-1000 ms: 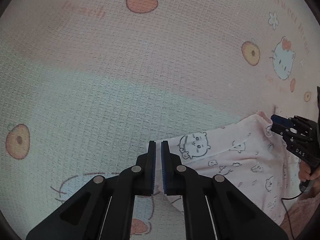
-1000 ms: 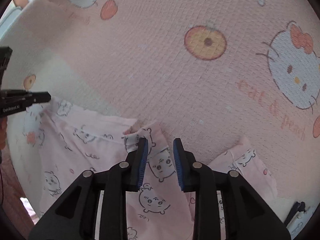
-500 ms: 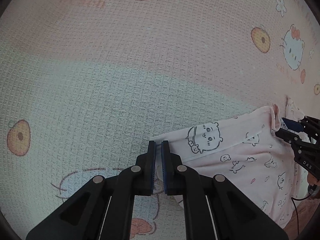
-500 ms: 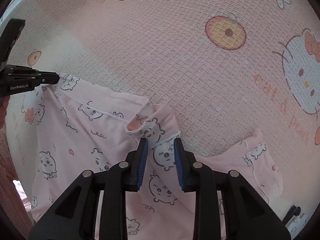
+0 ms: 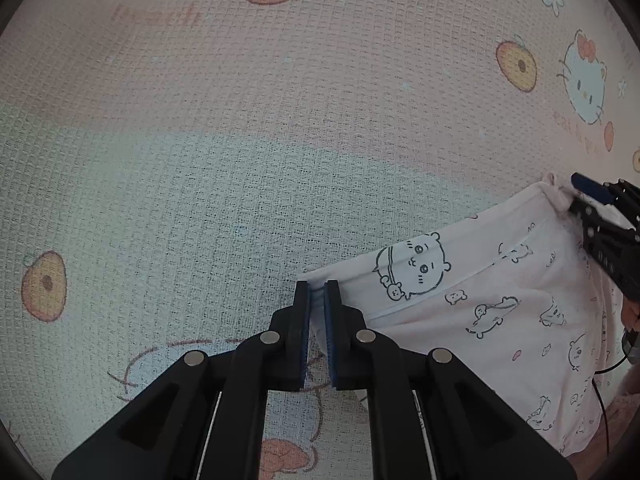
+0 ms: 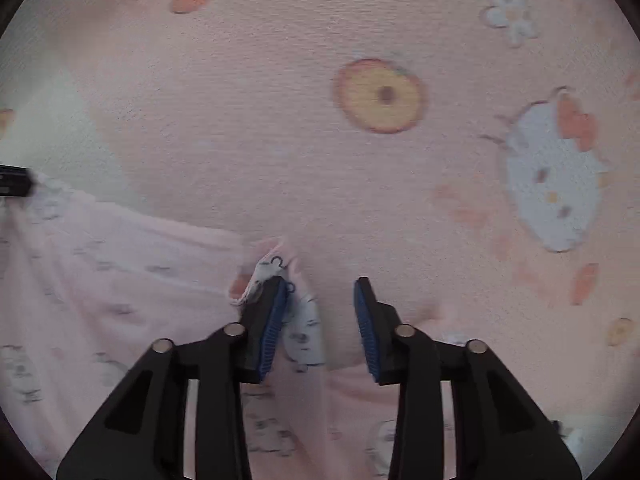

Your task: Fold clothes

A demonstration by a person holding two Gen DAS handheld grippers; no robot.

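A pale pink garment (image 5: 480, 300) printed with small cartoon animals lies stretched on the blanket. My left gripper (image 5: 316, 292) is shut on its near-left corner, with a sliver of cloth between the pads. The right gripper (image 5: 580, 196) shows at the garment's far right corner. In the blurred right wrist view, the right gripper (image 6: 320, 292) has its jaws apart and closing. A raised fold of the garment (image 6: 300, 320) lies between them, against the left pad (image 6: 274, 320); the right pad is clear of it. The left gripper (image 6: 16, 182) shows at the left edge.
A pink and pale green waffle blanket (image 5: 280, 120) with cat, peach and flower prints covers the whole surface under the garment. A person's hand (image 5: 630, 312) and a black cable (image 5: 600, 380) show at the right edge of the left wrist view.
The left gripper has pulled its corner away from the right gripper, and the garment now lies wider and flatter between them. The right gripper has tilted up, with its jaws a little wider.
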